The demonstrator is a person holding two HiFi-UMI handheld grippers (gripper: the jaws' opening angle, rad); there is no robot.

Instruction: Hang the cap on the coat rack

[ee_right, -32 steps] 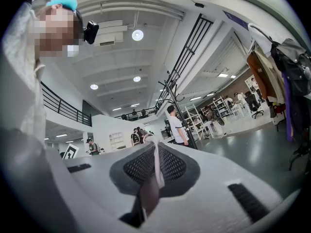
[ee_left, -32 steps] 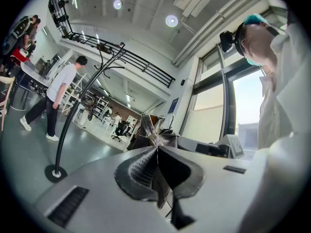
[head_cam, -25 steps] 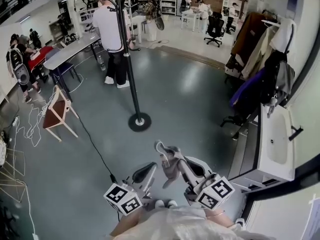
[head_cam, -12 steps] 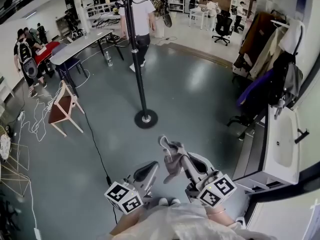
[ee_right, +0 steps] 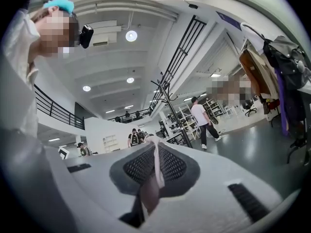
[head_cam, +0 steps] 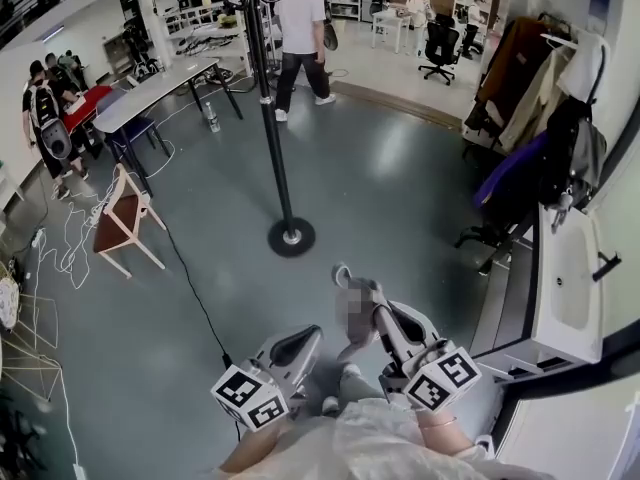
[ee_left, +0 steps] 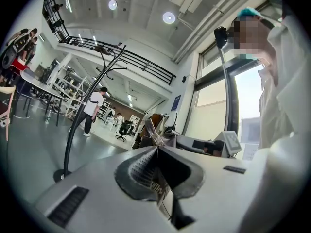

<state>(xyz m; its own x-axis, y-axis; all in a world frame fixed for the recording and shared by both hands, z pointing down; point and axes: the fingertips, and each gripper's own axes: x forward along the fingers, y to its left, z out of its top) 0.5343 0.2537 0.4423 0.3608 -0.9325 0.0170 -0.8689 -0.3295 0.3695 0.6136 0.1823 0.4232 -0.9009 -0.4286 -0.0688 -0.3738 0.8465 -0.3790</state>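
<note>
The cap [head_cam: 347, 290], grey-brown and crumpled, hangs in front of me with my right gripper [head_cam: 370, 316] shut on it. In the right gripper view a pale strip of the cap [ee_right: 156, 165] is pinched between the dark pads. My left gripper [head_cam: 292, 346] is just left of it, shut and holding nothing; in its own view the jaws meet at the tip, with the cap [ee_left: 152, 130] beyond them to the right. The coat rack [head_cam: 272, 128] is a black pole on a round base, standing on the floor ahead of both grippers. Its curved hooks [ee_left: 104, 57] show in the left gripper view.
A wooden chair [head_cam: 122, 224] and long tables [head_cam: 150, 93] stand at the left, and a black cable [head_cam: 195, 298] runs across the floor. Hung garments [head_cam: 540, 138] and a white counter [head_cam: 565, 278] line the right wall. A person in a white shirt [head_cam: 300, 28] walks behind the rack.
The person in the white shirt has walked from beside the rack's pole to farther back and right. Both grippers and the cap have drifted slightly; the grip is unchanged.
</note>
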